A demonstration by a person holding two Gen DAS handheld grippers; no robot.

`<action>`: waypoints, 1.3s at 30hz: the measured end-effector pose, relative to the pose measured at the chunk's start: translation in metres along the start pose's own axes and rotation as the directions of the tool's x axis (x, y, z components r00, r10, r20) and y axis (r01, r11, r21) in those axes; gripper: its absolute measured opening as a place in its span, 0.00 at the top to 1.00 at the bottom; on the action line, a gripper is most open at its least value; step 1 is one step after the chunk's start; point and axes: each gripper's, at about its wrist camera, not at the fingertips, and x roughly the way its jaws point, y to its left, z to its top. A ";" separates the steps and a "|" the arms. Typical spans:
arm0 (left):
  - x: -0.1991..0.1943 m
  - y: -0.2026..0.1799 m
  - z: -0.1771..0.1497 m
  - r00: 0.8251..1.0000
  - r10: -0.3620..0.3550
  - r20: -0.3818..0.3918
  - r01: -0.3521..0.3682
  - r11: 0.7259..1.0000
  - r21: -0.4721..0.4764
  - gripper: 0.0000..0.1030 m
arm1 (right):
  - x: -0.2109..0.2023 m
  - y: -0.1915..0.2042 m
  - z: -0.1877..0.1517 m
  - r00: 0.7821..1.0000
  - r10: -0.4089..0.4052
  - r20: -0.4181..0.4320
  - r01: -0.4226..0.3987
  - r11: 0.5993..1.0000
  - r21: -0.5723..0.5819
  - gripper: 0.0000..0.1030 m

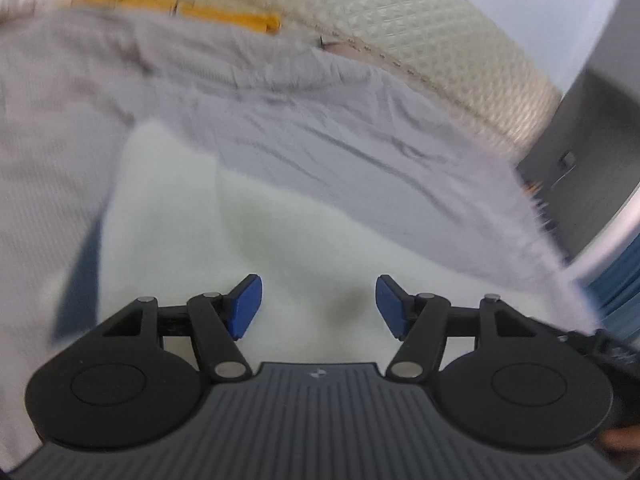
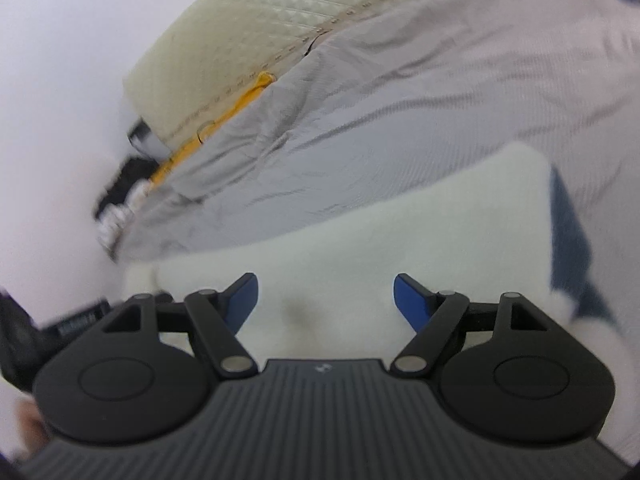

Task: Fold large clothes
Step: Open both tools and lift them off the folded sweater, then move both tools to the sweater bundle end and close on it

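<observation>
Fingers: left gripper (image 1: 318,306) has its blue pads (image 1: 246,306) spread wide, nothing between them; right gripper (image 2: 324,304) likewise has blue pads (image 2: 410,304) spread apart, holding nothing
Bed sheet: pale grey sheet (image 1: 360,148) wrinkled, covers most of both views; it lies under the garment; in the right wrist view the sheet (image 2: 360,128) shows long creases
Mattress: cream quilted mattress side (image 1: 432,40) bare beyond the sheet's far edge; also in the right wrist view (image 2: 240,32)
Garment: white fleecy garment (image 1: 280,240) lies on the sheet directly ahead of both grippers; in the right wrist view the garment (image 2: 400,232) looks like a flat folded slab with a straight far edge; both views are motion-blurred
Blue cloth: dark blue strip (image 1: 80,280) beside the garment's edge; seen at the right in the right wrist view (image 2: 568,232); cannot tell whether it belongs to the garment
Yellow strip: yellow band (image 1: 180,6) along the seam between mattress and sheet; also in the right wrist view (image 2: 240,100)
</observation>
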 end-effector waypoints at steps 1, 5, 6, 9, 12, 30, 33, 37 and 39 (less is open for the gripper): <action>0.004 -0.006 -0.001 0.999 0.045 0.024 -0.046 0.998 0.046 0.34 | 0.002 0.004 -0.002 1.000 -0.024 0.010 0.025 0.998 -0.053 0.24; 0.021 -0.006 -0.004 0.995 0.095 0.035 -0.098 0.989 0.112 0.33 | 0.019 0.014 -0.010 0.995 -0.097 0.015 0.098 0.976 -0.196 0.26; 0.025 -0.006 -0.005 0.994 0.101 0.036 -0.105 0.986 0.128 0.33 | 0.023 0.013 -0.011 0.995 -0.104 0.008 0.103 0.973 -0.208 0.27; 0.037 -0.005 -0.008 0.992 0.120 0.028 -0.123 0.979 0.162 0.31 | 0.033 0.008 -0.014 0.994 -0.108 -0.004 0.104 0.967 -0.232 0.27; 0.049 0.000 -0.011 0.993 0.121 0.011 -0.121 0.981 0.150 0.29 | 0.044 -0.001 -0.010 0.996 -0.088 -0.022 0.082 0.975 -0.208 0.27; -0.014 -0.008 -0.026 0.998 0.066 0.005 -0.066 0.993 0.097 0.28 | 0.005 0.026 -0.023 0.991 -0.131 0.026 0.134 0.966 -0.223 0.28; -0.039 -0.010 -0.040 1.000 0.020 -0.012 -0.019 0.997 0.079 0.28 | -0.016 0.030 -0.031 0.992 -0.124 0.035 0.128 0.977 -0.171 0.28; -0.062 -0.015 -0.060 0.997 -0.047 -0.063 0.050 0.998 0.043 0.27 | -0.036 0.028 -0.052 0.997 -0.079 0.009 0.079 0.997 -0.024 0.26; -0.065 -0.017 -0.065 0.993 -0.068 -0.096 0.070 0.997 0.020 0.23 | -0.043 0.032 -0.058 0.997 -0.073 0.004 0.073 0.997 0.005 0.26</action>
